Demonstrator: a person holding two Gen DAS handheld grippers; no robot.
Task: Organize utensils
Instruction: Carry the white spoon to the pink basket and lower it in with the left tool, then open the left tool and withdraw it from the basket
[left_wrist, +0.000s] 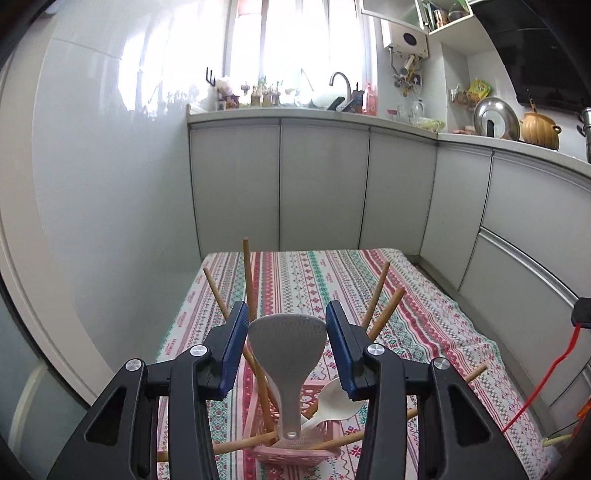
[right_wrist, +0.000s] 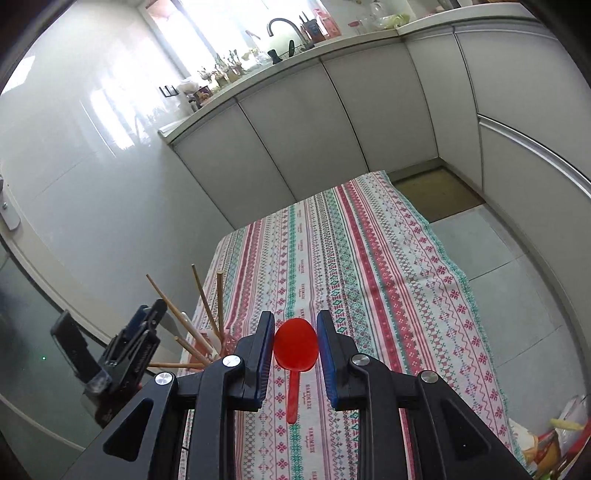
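The left gripper (left_wrist: 287, 319) hangs above a pink slotted plastic basket (left_wrist: 295, 452) on the desk's striped patterned cloth (left_wrist: 424, 325). Its fingers are spread, the head of a grey plastic rice paddle (left_wrist: 286, 343) between them, contact unclear. Wooden chopsticks (left_wrist: 248, 280) and a white plastic spoon (left_wrist: 338, 404) stand in the basket too. The right gripper's (right_wrist: 295, 339) fingers are released either side of a red plastic spoon (right_wrist: 295, 350) lying on the cloth.
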